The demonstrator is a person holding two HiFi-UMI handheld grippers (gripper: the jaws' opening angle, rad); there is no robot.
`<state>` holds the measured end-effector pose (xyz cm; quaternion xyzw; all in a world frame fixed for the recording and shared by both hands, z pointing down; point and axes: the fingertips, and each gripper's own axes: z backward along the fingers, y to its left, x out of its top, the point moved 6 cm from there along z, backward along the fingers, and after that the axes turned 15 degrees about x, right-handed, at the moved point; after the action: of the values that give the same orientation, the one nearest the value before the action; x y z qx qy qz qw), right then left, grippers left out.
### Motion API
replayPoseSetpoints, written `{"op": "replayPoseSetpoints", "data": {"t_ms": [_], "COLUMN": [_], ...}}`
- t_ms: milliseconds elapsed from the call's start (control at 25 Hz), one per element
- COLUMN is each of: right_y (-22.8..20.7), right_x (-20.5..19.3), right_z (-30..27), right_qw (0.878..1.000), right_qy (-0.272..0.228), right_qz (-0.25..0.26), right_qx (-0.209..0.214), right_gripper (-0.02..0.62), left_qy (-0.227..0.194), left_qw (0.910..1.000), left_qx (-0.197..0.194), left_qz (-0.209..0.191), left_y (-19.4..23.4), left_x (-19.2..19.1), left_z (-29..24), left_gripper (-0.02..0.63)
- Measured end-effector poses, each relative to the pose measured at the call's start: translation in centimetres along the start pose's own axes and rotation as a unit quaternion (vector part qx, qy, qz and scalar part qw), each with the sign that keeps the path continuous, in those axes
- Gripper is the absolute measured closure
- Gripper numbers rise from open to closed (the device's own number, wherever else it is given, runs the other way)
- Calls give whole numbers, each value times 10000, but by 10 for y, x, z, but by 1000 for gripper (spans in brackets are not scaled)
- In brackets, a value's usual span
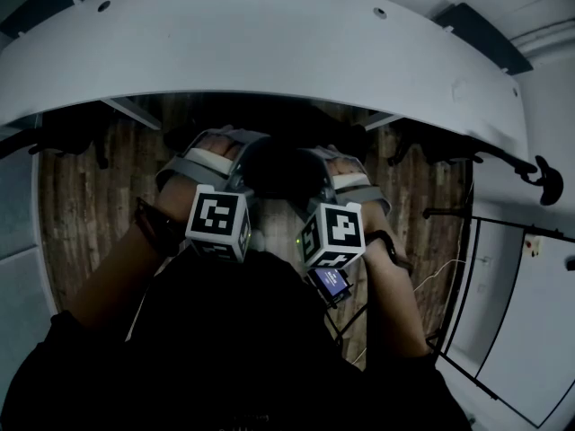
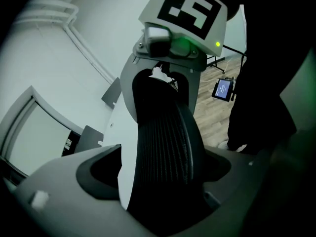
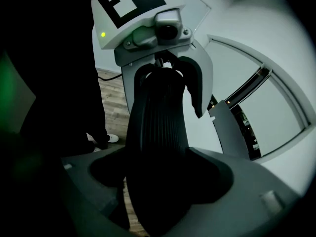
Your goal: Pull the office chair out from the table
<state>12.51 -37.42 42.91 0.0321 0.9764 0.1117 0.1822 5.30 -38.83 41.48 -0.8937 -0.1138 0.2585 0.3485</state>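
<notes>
White table (image 1: 269,43), black ribbed office chair (image 2: 165,147), brown wood-plank floor (image 1: 76,205), black-and-white square-patterned marker cubes (image 1: 218,221), green indicator light (image 2: 217,44)

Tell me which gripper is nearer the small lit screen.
Right. The screen sits right beside the right gripper in the head view; the left gripper is across the chair backrest, farther off.

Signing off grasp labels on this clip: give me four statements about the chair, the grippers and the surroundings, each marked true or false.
1. The chair back stands between the left gripper's jaws. True.
2. The right gripper is shut with nothing between its jaws. False: its jaws stand open, astride the chair back.
3. The table is white with a curved edge. True.
4. The floor is carpeted. False: it is wooden boards.
</notes>
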Motion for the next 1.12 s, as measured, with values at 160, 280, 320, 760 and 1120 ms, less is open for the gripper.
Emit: {"op": "replayPoseSetpoints", "data": {"t_ms": [160,280,320,760,1120], "right_y": [0,1,1,10,24], "right_x": [-5,-7,-8,-6,7], "right_z": [-4,-4,-3,-3,-2], "right_qw": [9999,9998,9997,9990,9986], "right_qy": [96,118,126,179,74], "right_qz": [14,22,25,-36,1], "right_qx": [58,186,215,418,517], "right_gripper": [245,249,250,255,284], "left_qy": [44,29,30,96,155], "left_qw": [9998,9985,9983,9979,9967], "left_qx": [-33,-170,-191,-208,-34], "left_qz": [-207,-516,-556,-605,-794], "left_y": [-4,-10,-11,-21,-36], "left_x": [1,4,5,9,-2], "left_z": [-3,-3,-3,-1,7], "left_gripper": [207,322,328,362,356]}}
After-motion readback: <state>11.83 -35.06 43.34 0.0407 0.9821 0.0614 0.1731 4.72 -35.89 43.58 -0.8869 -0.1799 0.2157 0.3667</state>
